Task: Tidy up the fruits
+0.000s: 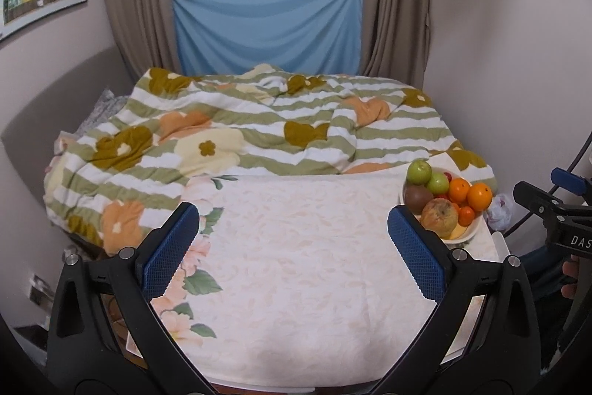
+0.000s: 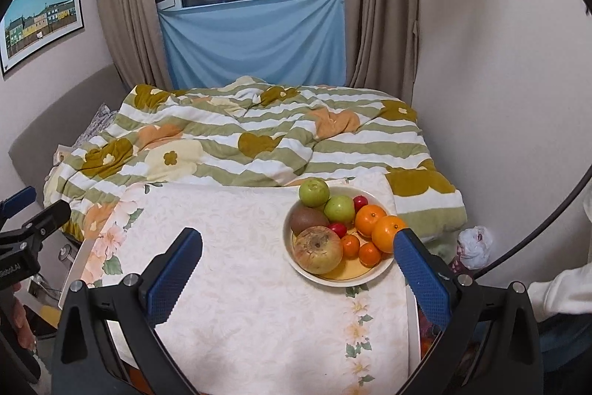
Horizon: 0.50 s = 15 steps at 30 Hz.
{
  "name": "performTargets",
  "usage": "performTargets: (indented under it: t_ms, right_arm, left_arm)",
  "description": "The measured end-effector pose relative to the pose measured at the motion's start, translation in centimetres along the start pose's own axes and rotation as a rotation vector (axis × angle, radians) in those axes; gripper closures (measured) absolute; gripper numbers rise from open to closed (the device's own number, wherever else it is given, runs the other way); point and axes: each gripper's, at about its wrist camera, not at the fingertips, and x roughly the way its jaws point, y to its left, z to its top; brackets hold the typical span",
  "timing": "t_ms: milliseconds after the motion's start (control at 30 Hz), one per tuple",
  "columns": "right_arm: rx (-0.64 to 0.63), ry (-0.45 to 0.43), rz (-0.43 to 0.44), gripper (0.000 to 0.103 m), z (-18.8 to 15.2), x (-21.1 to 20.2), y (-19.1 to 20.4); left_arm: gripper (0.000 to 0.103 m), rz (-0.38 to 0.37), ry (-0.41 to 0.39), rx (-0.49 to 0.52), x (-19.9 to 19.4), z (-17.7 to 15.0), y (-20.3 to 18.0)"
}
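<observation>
A cream bowl [image 2: 373, 274] of fruit stands at the table's far right; its rim [image 1: 467, 236] also shows in the left wrist view. It holds two green apples [image 2: 313, 192], a kiwi [image 2: 308, 220], a large brownish yellow apple [image 2: 317, 249], two big oranges [image 2: 387, 233], small tangerines [image 2: 350, 245] and red cherry-like fruits [image 2: 337, 229]. My right gripper [image 2: 298, 239] hangs open over the table, its right finger beside the bowl's right rim. Left of the bowl, my left gripper [image 1: 293, 215] is open above the cloth. Neither holds anything.
A white floral tablecloth [image 2: 240, 284] covers the table. Behind it lies a bed with a striped flowered duvet [image 2: 259, 136]. Curtains and a window stand at the back, a wall close on the right. A crumpled bag [image 2: 473, 247] lies on the floor by the bowl.
</observation>
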Motion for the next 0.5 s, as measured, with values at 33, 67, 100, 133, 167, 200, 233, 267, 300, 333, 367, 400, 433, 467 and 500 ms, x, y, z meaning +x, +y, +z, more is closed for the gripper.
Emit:
performTargets:
  t_ms: [33, 67, 100, 133, 167, 200, 233, 267, 300, 333, 367, 400, 433, 467, 500]
  right_arm:
    - [0.000, -0.003, 0.000, 0.000, 0.03, -0.11, 0.10]
    - [0.000, -0.007, -0.002, 0.000, 0.05, -0.25, 0.29]
    - [-0.001, -0.010, -0.003, 0.000, 0.05, -0.32, 0.42]
    - [-0.002, -0.013, -0.004, 0.000, 0.02, -0.40, 0.55]
    - [-0.001, -0.015, -0.004, 0.000, 0.02, -0.49, 0.64]
    - [-0.001, -0.014, -0.004, 0.000, 0.02, -0.48, 0.67]
    - [-0.001, -0.015, -0.005, 0.000, 0.04, -0.50, 0.76]
    - [-0.002, -0.015, -0.006, 0.000, 0.04, -0.49, 0.77]
    - [-0.002, -0.015, -0.005, 0.000, 0.04, -0.49, 0.76]
    - [-0.001, -0.015, -0.005, 0.000, 0.04, -0.50, 0.77]
    - [-0.001, -0.014, -0.005, 0.000, 0.05, -0.49, 0.78]
    - [-0.002, -0.014, -0.006, 0.000, 0.05, -0.50, 0.84]
    - [-0.002, -0.014, -0.005, 0.000, 0.02, -0.49, 0.76]
    - [-0.002, -0.014, -0.005, 0.000, 0.01, -0.49, 0.75]
    - [-0.002, -0.014, -0.007, 0.000, 0.05, -0.67, 0.83]
  left_arm:
    - [0.000, 0.000, -0.003, 0.000, -0.17, -0.06, 0.13]
    - [0.000, 0.000, -0.004, -0.001, -0.23, -0.09, 0.25]
    - [0.000, 0.001, -0.006, -0.002, -0.29, -0.12, 0.35]
    - [0.000, 0.001, -0.007, -0.003, -0.28, -0.13, 0.42]
    - [0.000, 0.000, -0.008, -0.005, -0.35, -0.15, 0.54]
    - [0.000, -0.001, -0.010, -0.005, -0.41, -0.16, 0.61]
    - [0.000, 0.001, -0.010, -0.003, -0.35, -0.15, 0.58]
    - [0.000, 0.001, -0.012, -0.003, -0.40, -0.15, 0.63]
    - [0.000, 0.000, -0.015, -0.004, -0.45, -0.16, 0.70]
    - [0.000, 0.000, -0.017, -0.005, -0.52, -0.15, 0.74]
    - [0.000, 0.000, -0.017, -0.006, -0.53, -0.17, 0.77]
    - [0.000, 0.000, -0.017, -0.006, -0.53, -0.17, 0.78]
    - [0.000, -0.002, -0.016, -0.007, -0.52, -0.18, 0.82]
    - [0.000, -0.003, -0.015, -0.009, -0.60, -0.14, 0.90]
    - [0.000, -0.005, -0.016, -0.012, -0.63, -0.11, 0.92]
